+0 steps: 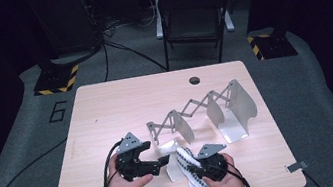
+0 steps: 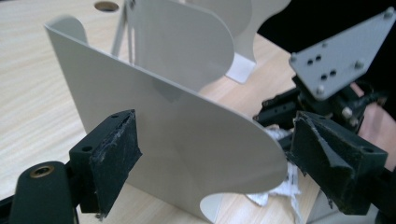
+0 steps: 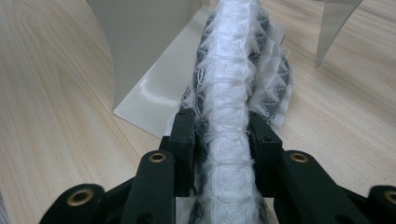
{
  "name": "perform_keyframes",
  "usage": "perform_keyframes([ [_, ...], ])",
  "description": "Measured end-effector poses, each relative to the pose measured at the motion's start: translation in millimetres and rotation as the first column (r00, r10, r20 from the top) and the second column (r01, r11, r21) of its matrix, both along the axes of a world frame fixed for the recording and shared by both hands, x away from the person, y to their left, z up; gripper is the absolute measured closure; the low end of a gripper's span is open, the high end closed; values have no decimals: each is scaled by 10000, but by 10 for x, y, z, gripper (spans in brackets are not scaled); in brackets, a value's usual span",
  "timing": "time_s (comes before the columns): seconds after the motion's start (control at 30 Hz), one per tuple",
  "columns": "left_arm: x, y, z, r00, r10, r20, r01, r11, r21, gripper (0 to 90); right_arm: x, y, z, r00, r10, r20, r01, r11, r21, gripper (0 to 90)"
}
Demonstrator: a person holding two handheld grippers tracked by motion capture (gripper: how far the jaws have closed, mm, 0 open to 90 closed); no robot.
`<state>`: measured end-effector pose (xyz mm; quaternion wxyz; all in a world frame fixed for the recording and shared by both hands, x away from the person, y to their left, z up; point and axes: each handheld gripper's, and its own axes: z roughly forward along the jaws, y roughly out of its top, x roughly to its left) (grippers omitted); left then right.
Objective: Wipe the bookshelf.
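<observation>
An expanding white metal rack with upright plates joined by scissor links stands on the wooden table. Its nearest plate stands between the wide-apart jaws of my left gripper, and the right-hand pad is clear of the plate. From above, my left gripper points right at that plate. My right gripper is shut on a folded white and grey patterned cloth, which lies lengthwise over the plate's flat foot. In the high view, the cloth sits in front of my right gripper.
A round hole sits near the table's far edge. A black folding chair stands beyond the table. Cables run over the floor at the left. The rack's far plates stand toward the right side.
</observation>
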<state>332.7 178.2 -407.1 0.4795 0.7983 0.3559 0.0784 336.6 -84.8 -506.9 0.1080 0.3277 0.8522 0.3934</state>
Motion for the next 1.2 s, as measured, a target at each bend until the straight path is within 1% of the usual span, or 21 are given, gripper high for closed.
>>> perform_keyframes([
  [0.03, 0, 0, 0, 10000, 0, 0, 0, 10000, 0, 153, 5, -2, -2, 10000, 55, 55, -54, 10000, -23, 678],
  [0.07, 2, -11, -51, 9999, -144, -34, 145, 9994, 312, 155, 6, 3, -10, 9999, 15, 131, -15, 10000, 10, 678],
  [0.1, 1, -15, -75, 9999, -154, -63, 156, 9991, 406, 162, 7, 5, -13, 9999, 33, 125, -34, 10000, 44, 677],
  [0.23, 17, -11, -136, 9985, -368, -399, 369, 9993, 16, 234, 7, 6, -12, 10000, 35, -9, -35, 10000, 20, 675],
  [0.3, 33, -9, -139, 9980, -462, -432, 462, 9989, -8, 268, 9, 5, -12, 10000, 76, 29, -76, 10000, 4, 675],
  [0.43, 82, 10, -149, 9989, -247, -390, 239, 9995, -200, 308, 9, 8, -14, 10000, 69, 19, -69, 10000, 4, 674],
  [0.5, 126, 27, -157, 9985, -49, -546, 27, 9992, -406, 344, 4, 15, -12, 10000, 48, -78, -47, 10000, 24, 674],
  [0.6, 232, 53, -163, 9979, 140, -639, -177, 9982, -569, 381, 16, 33, -20, 9999, 87, 91, -88, 10000, 25, 674],
  [0.63, 268, 56, -166, 9978, 225, -626, -264, 9977, -625, 392, 14, 40, -13, 10000, 76, -58, -76, 10000, 14, 674],
  [0.67, 309, 63, -163, 9975, 262, -655, -305, 9974, -646, 407, 27, 47, -14, 9998, 179, 13, -179, 9998, 13, 674],
  [0.7, 351, 70, -159, 9975, 264, -648, -303, 9977, -600, 420, 21, 63, -10, 9999, 94, -56, -94, 10000, -21, 675],
  [0.77, 388, 73, -151, 9975, 299, -641, -336, 9978, -571, 451, 32, 76, -11, 9998, 222, 13, -222, 9998, 10, 675],
  [0.8, 463, 80, -136, 9980, 369, -507, -394, 9980, -488, 465, 35, 110, -7, 9997, 241, -39, -241, 9997, -58, 677],
  [0.83, 463, 80, -136, 9980, 369, -507, -394, 9980, -488, 476, 49, 126, -14, 9995, 302, 126, -302, 9995, -40, 677],
  [0.9, 579, 102, -129, 9971, 637, -405, -653, 9971, -380, 483, 59, 156, -7, 9997, 243, -23, -244, 9997, -52, 677],
  [0.93, 620, 111, -131, 9966, 726, -397, -741, 9965, -376, 485, 75, 169, -5, 9994, 356, -22, -356, 9994, -43, 677],
  [1.03, 700, 134, -134, 9952, 891, -400, -906, 9952, -373, 485, 106, 237, -9, 9998, 198, 49, -198, 9998, 28, 680],
  [1.07, 765, 149, -141, 9928, 1059, -556, -1084, 9932, -429, 485, 117, 260, -6, 9999, 137, -84, -136, 9999, 45, 681],
  [1.13, 777, 167, -138, 9901, 1267, -607, -1298, 9903, -498, 485, 143, 314, -4, 9997, -186, -150, 188, 9998, 106, 682],
  [1.17, 760, 167, -134, 9895, 1332, -559, -1358, 9897, -451, 480, 162, 333, 3, 9997, -182, -151, 183, 9998, 67, 679],
  [1.2, 736, 172, -127, 9898, 1341, -484, -1360, 9899, -396, 463, 167, 359, 3, 9992, -378, -119, 380, 9992, 147, 660],
])
